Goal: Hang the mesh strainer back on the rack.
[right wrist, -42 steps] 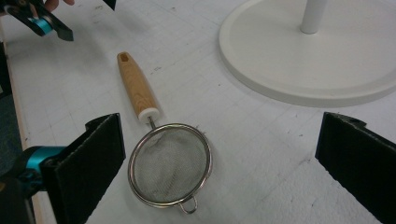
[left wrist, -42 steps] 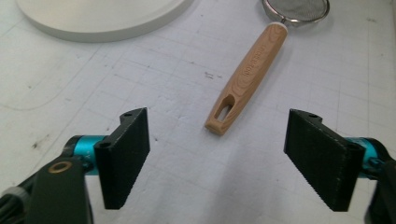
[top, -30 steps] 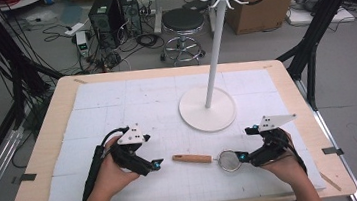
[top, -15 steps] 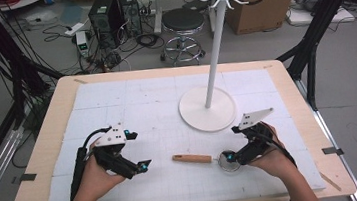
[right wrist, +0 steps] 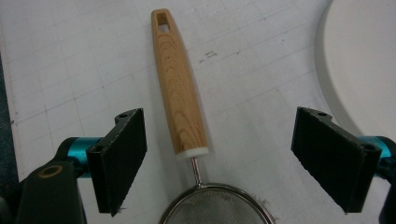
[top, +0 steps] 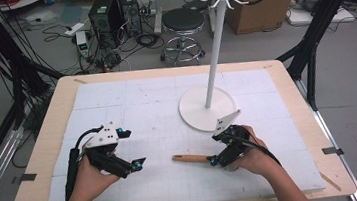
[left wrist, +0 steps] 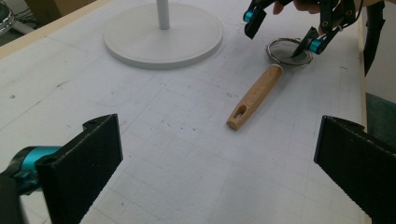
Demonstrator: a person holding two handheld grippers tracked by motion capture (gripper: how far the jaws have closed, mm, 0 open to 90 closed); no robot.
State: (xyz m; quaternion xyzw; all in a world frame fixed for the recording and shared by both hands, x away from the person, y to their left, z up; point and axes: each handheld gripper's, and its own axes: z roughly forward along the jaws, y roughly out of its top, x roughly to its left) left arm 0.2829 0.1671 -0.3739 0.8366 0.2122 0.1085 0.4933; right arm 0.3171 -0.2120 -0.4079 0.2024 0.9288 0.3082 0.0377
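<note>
A small strainer with a wooden handle [top: 190, 158] lies flat on the white mat, handle pointing left. My right gripper [top: 216, 150] hovers open just over its mesh bowl, which the gripper hides in the high view. In the right gripper view the jaws [right wrist: 224, 156] stand wide on either side of the handle [right wrist: 180, 84], just above the mesh rim [right wrist: 217, 207]. My left gripper [top: 133, 148] is open, left of the handle and apart from it. In the left gripper view its gripper [left wrist: 217, 172] is open, facing the handle [left wrist: 254, 95], the mesh [left wrist: 288, 50] and the right gripper [left wrist: 280, 33].
A white hook stand with a round base [top: 192, 110] and a tall pole [top: 214, 51] rises just behind the right gripper; its base [right wrist: 364, 60] lies close to the right jaw. The gridded mat [top: 131, 100] covers the wooden table. Its front edge is near both hands.
My right gripper has moved left and now sits over the strainer's mesh, covering it from above. The left hand drew back a little to the left. The strainer has not moved.
</note>
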